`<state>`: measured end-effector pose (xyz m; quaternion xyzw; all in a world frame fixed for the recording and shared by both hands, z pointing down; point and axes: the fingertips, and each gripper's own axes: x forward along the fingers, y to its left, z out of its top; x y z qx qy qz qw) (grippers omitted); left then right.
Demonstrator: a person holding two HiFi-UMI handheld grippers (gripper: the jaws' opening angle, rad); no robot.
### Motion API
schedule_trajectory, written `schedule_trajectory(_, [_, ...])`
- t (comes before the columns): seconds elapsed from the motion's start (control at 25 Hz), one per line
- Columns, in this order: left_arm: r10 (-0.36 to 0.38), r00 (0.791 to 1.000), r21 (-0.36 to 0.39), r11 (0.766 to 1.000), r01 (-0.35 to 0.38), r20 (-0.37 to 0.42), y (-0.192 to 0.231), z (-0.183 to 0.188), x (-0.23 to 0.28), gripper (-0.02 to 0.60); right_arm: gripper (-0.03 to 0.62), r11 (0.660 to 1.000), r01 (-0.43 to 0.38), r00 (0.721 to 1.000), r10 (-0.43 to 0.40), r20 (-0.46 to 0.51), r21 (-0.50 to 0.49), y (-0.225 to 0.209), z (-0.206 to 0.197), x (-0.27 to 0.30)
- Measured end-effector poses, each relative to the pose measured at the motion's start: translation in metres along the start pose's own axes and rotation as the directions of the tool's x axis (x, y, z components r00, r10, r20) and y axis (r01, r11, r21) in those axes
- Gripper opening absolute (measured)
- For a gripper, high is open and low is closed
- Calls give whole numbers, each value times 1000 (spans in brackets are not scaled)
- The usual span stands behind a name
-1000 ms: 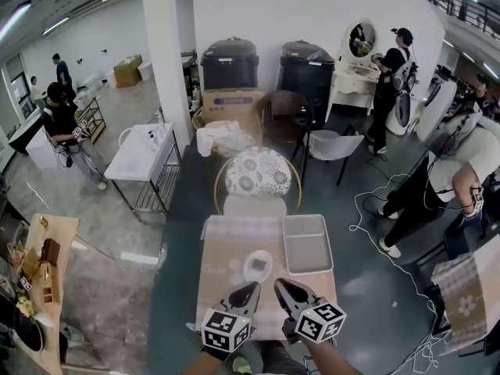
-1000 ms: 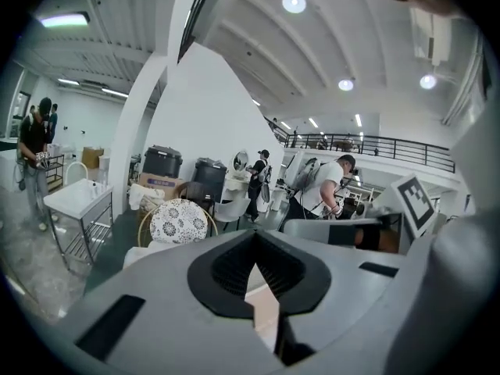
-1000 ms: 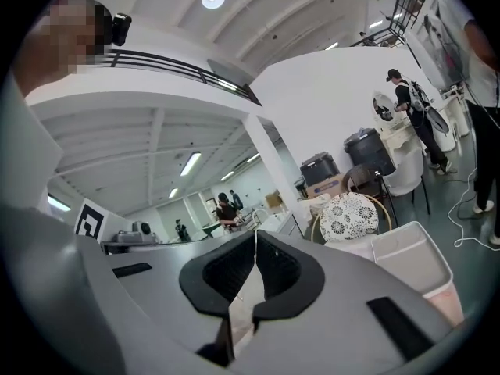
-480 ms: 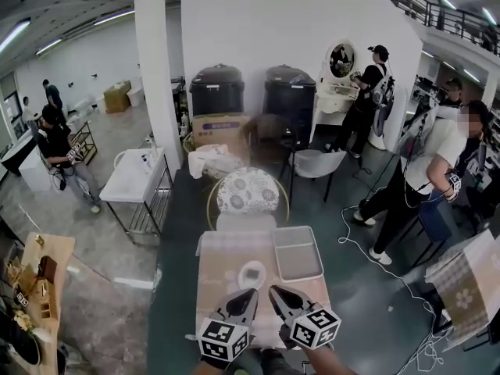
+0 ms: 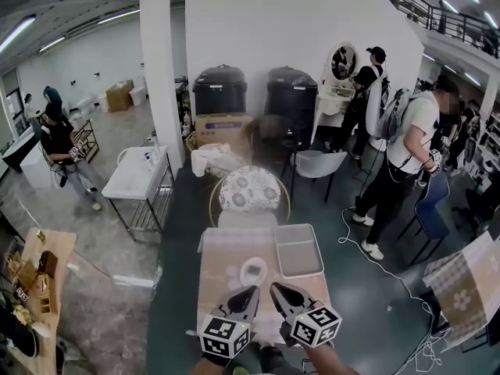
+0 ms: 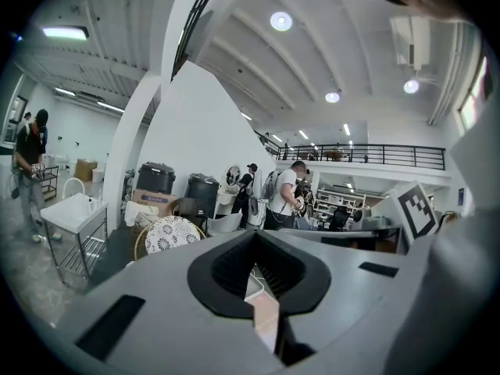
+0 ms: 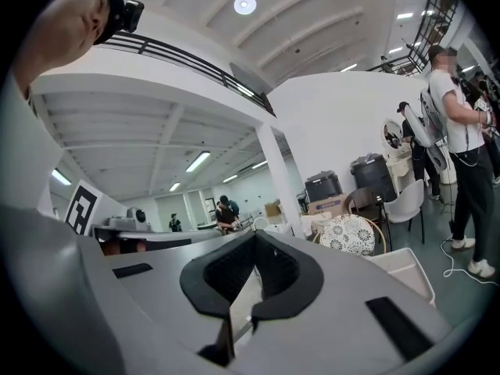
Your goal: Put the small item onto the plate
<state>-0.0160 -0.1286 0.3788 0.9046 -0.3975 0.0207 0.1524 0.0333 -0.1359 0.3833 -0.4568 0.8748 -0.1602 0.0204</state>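
A white plate (image 5: 253, 271) lies in the middle of a pinkish table (image 5: 219, 287) in the head view. Just left of it is a pale small shape (image 5: 234, 273), too blurred to identify. My left gripper (image 5: 250, 291) hovers over the table's near edge, its tips just short of the plate. My right gripper (image 5: 278, 291) is beside it. In the left gripper view, the left gripper (image 6: 256, 233) has its jaws together with nothing between them. The right gripper (image 7: 255, 234) looks the same in its own view, tips touching and empty. Both point up and out across the room.
A grey tray (image 5: 298, 250) sits on the table's right side, also visible as the tray (image 7: 406, 272). A chair with a floral cushion (image 5: 248, 190) stands behind the table. A person (image 5: 402, 155) stands to the right among floor cables. Dark bins and a cardboard box line the back wall.
Both grippers stay at the table's near edge, still closed. The head view has shifted slightly, and the person at the right has straightened up and stepped nearer.
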Motion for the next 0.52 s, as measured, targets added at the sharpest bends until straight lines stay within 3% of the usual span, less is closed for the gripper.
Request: schedule_trajectory(0.52, [-1, 1000, -3, 1000, 1, 1, 2, 5, 0, 5, 14, 1000, 0, 1000, 0, 2, -7, 2, 6, 3])
